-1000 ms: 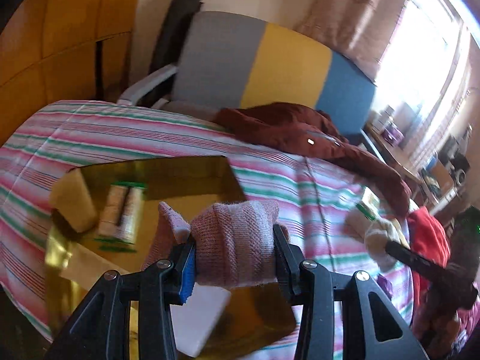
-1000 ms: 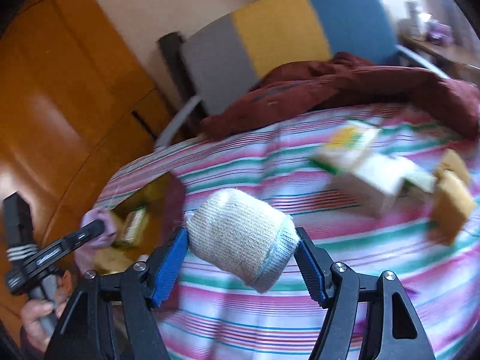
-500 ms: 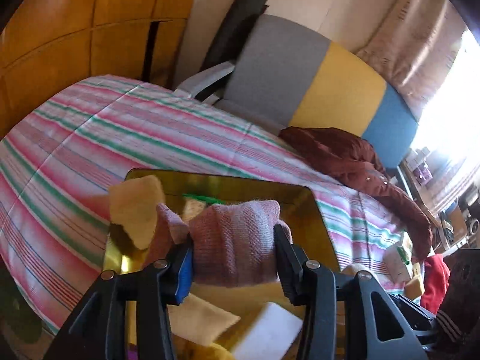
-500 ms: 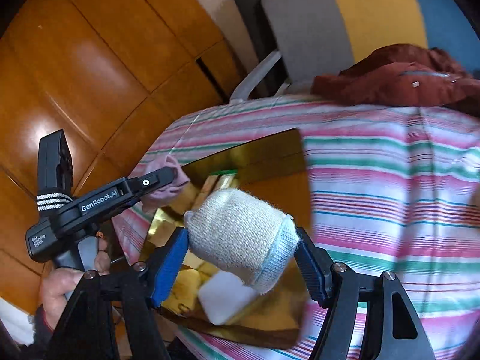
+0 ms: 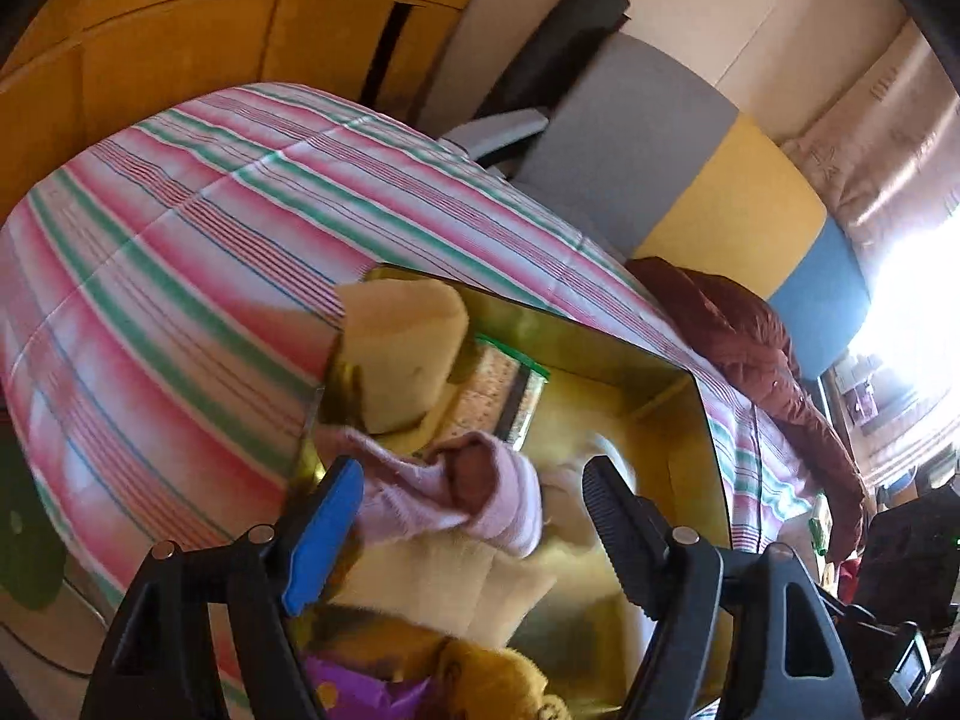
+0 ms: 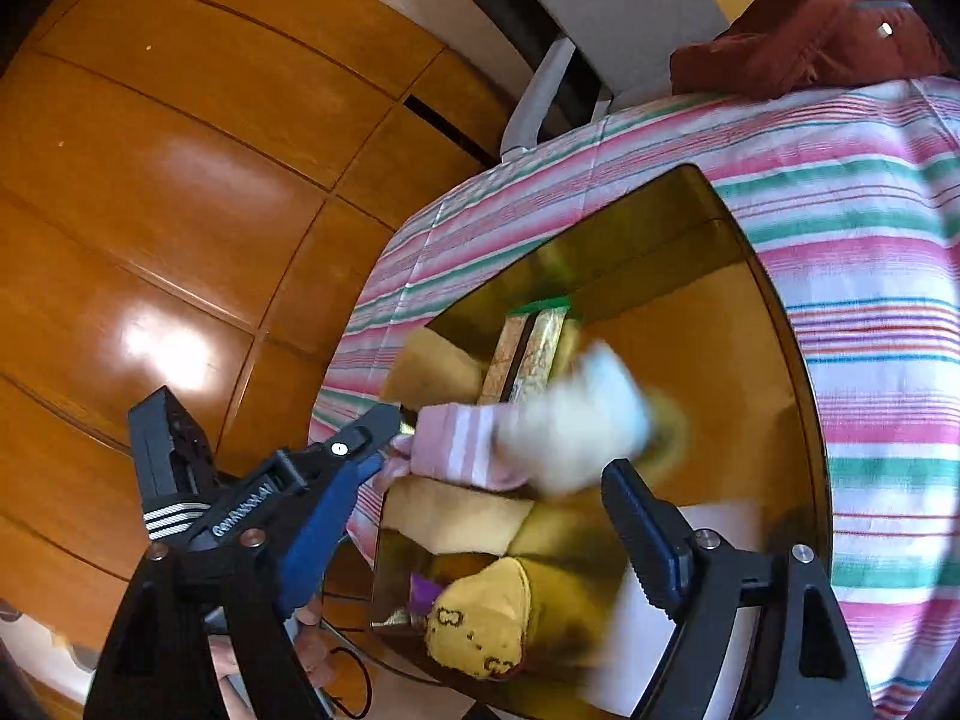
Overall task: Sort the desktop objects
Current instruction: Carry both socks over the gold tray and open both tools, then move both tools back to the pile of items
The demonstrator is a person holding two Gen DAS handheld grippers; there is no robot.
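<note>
— What has changed since a second ago?

— Both rolled socks were pinched between pads then; now neither is. Both grippers have also swung in over the gold tray (image 5: 690,396), which was only at the edge of the right wrist's picture before.

— Start with the left wrist view.

— The left gripper (image 5: 474,510) has its jaws opening, spread well apart. The pink sock (image 5: 480,498) lies between them, unrolling, its cuff gaping; it touches neither pad that I can see, though it sits close by the blue one. Under it is a pale yellow sponge (image 5: 456,582); a second sponge (image 5: 402,354) leans on the tray's far left corner, next to a green-capped packet (image 5: 504,396). A mustard sock (image 5: 498,684) and something purple (image 5: 354,690) show at the bottom. The tray stands on a striped cloth (image 5: 180,276), and a dark red garment (image 5: 756,348) lies at the cloth's far edge.

— And the right wrist view?

— The right gripper (image 6: 492,510) is opening too, jaws wide. The white sock (image 6: 576,420) is a blur above the gap — clear of both pads, over the tray (image 6: 768,300) and overlapping the pink sock (image 6: 456,438). The left gripper (image 6: 372,438) reaches in from the left, its tip at the pink sock. A mustard sock (image 6: 480,624) with a dark pattern lies at the tray's near end, beside a white block (image 6: 612,648).
</note>
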